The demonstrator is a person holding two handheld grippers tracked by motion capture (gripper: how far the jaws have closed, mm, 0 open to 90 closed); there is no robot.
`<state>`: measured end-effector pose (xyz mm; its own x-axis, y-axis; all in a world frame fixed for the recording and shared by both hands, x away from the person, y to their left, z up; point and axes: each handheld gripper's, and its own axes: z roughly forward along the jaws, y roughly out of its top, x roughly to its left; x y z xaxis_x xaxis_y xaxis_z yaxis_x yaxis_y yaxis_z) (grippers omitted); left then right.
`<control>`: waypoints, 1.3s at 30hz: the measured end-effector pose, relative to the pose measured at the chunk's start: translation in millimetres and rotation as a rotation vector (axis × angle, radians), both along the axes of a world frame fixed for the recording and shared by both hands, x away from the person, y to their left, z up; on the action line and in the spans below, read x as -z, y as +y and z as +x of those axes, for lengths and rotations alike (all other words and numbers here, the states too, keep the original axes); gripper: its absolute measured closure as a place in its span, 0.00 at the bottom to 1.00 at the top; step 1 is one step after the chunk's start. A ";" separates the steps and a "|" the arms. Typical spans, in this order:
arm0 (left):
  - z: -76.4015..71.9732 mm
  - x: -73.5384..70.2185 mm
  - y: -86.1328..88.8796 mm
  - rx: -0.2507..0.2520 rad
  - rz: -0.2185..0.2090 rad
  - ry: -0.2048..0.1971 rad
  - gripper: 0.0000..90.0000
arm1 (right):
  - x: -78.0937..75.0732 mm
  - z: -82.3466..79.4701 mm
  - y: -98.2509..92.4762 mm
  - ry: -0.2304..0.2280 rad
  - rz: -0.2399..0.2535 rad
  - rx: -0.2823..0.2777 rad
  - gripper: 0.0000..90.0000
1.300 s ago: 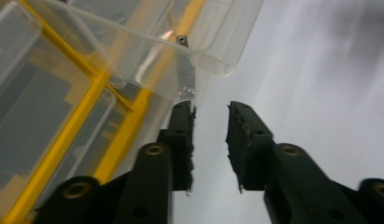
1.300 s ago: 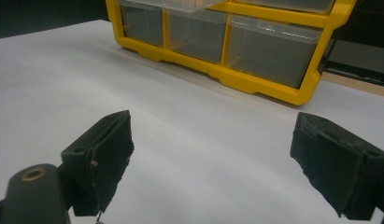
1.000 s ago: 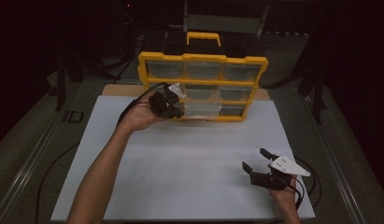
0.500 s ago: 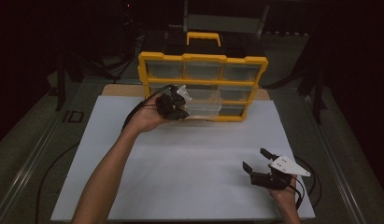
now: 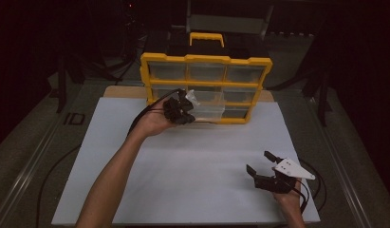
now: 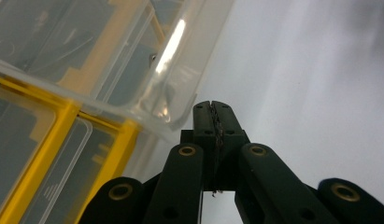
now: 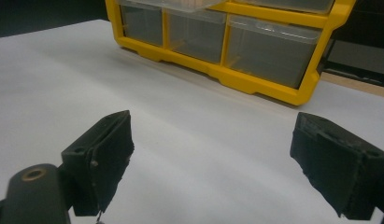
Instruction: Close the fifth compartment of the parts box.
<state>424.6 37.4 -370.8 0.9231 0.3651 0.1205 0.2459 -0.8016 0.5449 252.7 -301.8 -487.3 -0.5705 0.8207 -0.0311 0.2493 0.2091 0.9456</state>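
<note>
Jaws of the left gripper [image 6: 213, 109] are together under the clear drawer [image 5: 207, 108], half out of the yellow organizer [image 5: 207, 59]; right gripper [image 7: 213, 163] gapes idle. Next, probably sliding it free.

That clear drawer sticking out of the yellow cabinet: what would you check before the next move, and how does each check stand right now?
1. Drawer partly pulled out of the cabinet: ok.
2. Left tongs shut: ok.
3. Left tongs gripping the drawer's edge: cannot tell; in the left gripper view the tips sit just below its corner.
4. Right tongs open and holding nothing: ok.
5. Right tongs well away from the cabinet: ok.
6. White table bare in front of the drawer: ok.
</note>
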 end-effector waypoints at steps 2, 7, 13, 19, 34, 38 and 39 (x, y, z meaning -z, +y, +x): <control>0.4 -0.1 -0.6 -0.003 0.001 -0.004 1.00 | 0.0 -0.1 0.1 0.000 0.000 0.000 0.14; 2.2 2.4 -4.3 -0.012 0.010 -0.015 1.00 | 0.1 0.2 -0.4 0.000 0.001 0.002 0.14; 3.6 4.9 -7.3 -0.016 0.015 -0.019 1.00 | 0.1 0.2 -0.4 0.001 0.001 0.002 0.14; 5.9 6.4 -7.2 -0.028 0.013 -0.025 1.00 | 0.2 0.4 -0.3 0.001 0.002 0.001 0.14; 12.5 8.5 -10.6 -0.054 -0.004 -0.033 1.00 | 0.3 0.4 -0.2 0.003 -0.001 0.003 0.14; 13.5 8.8 -11.0 -0.065 -0.008 -0.037 1.00 | 0.3 0.6 0.2 -0.001 -0.005 -0.001 0.14; 13.7 8.8 -11.0 -0.067 -0.008 -0.038 1.00 | 0.3 0.6 0.2 -0.001 -0.006 -0.001 0.14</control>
